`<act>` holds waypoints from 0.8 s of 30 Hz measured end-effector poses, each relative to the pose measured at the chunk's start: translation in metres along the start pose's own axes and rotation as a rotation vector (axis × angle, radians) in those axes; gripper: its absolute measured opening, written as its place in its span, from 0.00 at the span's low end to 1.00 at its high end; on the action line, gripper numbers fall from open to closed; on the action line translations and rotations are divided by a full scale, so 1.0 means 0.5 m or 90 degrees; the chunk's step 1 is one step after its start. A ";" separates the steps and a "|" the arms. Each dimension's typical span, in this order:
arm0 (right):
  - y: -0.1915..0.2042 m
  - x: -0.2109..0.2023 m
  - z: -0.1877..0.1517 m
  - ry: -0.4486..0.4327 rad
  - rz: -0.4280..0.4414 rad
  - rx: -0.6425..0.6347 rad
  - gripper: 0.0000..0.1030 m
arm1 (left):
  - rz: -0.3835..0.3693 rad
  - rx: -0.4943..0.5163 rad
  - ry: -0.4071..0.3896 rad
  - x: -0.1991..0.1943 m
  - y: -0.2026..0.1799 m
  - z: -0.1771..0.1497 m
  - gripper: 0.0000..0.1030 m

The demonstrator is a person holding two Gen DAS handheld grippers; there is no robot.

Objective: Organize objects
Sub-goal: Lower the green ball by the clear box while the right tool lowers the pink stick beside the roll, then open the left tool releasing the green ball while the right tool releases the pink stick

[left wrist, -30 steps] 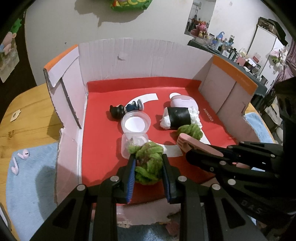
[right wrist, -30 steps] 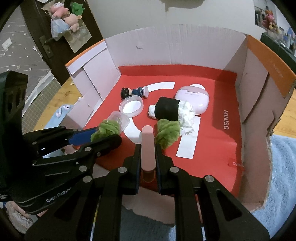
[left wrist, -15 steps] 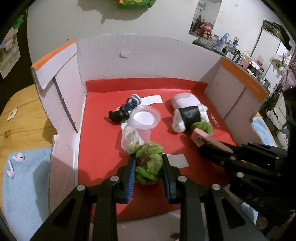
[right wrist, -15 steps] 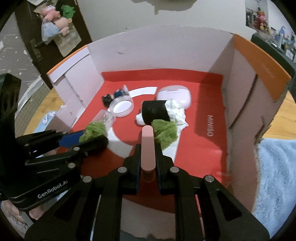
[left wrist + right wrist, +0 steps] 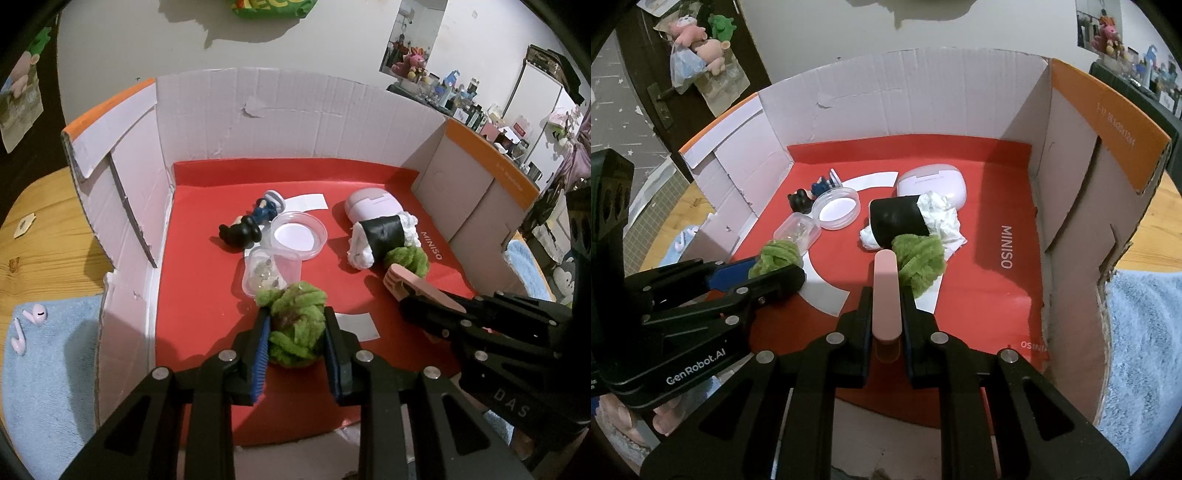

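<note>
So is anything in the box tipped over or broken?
Yes. The small figurine lies on its side by the round clear lid, the clear jar lies tipped over, and the cardboard box has a torn left wall edge.

Pink earbuds (image 5: 27,325) on blue towel (image 5: 44,387)

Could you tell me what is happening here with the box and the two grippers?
A person is sorting small things into an open cardboard box with a red floor. The left gripper is shut on a fuzzy green yarn ball, held over the box. The right gripper is shut on a flat pink clip-like stick. Already lying inside are a second green yarn ball, a black-wrapped white sushi-shaped toy, a pale pink case, a clear round lid and a small dark figurine.
</note>
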State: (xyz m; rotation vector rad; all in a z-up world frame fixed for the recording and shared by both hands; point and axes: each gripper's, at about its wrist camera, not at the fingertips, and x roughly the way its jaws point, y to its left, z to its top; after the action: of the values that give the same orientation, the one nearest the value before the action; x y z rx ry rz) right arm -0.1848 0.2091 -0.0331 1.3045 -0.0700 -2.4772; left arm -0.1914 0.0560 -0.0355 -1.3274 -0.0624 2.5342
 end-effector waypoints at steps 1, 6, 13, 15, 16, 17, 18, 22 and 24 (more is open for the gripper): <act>0.001 0.000 0.000 0.000 0.001 -0.001 0.12 | 0.000 0.000 0.000 -0.002 0.001 -0.001 0.27; 0.003 -0.001 -0.002 -0.003 0.001 -0.007 0.13 | 0.002 0.002 -0.001 -0.002 0.001 -0.001 0.27; 0.009 -0.008 -0.002 -0.012 0.004 -0.012 0.14 | -0.002 -0.004 -0.002 -0.006 0.005 0.001 0.28; 0.010 -0.010 -0.001 -0.014 0.003 -0.013 0.14 | -0.002 -0.003 -0.002 -0.006 0.005 0.002 0.28; 0.011 -0.011 -0.001 -0.015 0.003 -0.013 0.14 | -0.002 -0.004 -0.002 -0.006 0.005 0.002 0.29; 0.011 -0.011 -0.001 -0.015 0.003 -0.012 0.14 | -0.002 -0.004 -0.002 -0.007 0.005 0.001 0.33; 0.012 -0.011 -0.001 -0.016 0.003 -0.012 0.14 | -0.002 -0.005 -0.004 -0.009 0.005 0.001 0.36; 0.013 -0.010 -0.002 -0.016 0.002 -0.013 0.14 | -0.001 -0.004 -0.010 -0.017 0.003 0.000 0.37; 0.013 -0.011 -0.002 -0.016 0.003 -0.012 0.14 | -0.001 -0.004 -0.012 -0.020 0.003 0.000 0.37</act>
State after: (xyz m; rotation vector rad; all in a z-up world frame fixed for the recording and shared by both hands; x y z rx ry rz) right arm -0.1792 0.2046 -0.0283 1.2632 -0.0556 -2.4843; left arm -0.1865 0.0518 -0.0276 -1.3059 -0.0749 2.5481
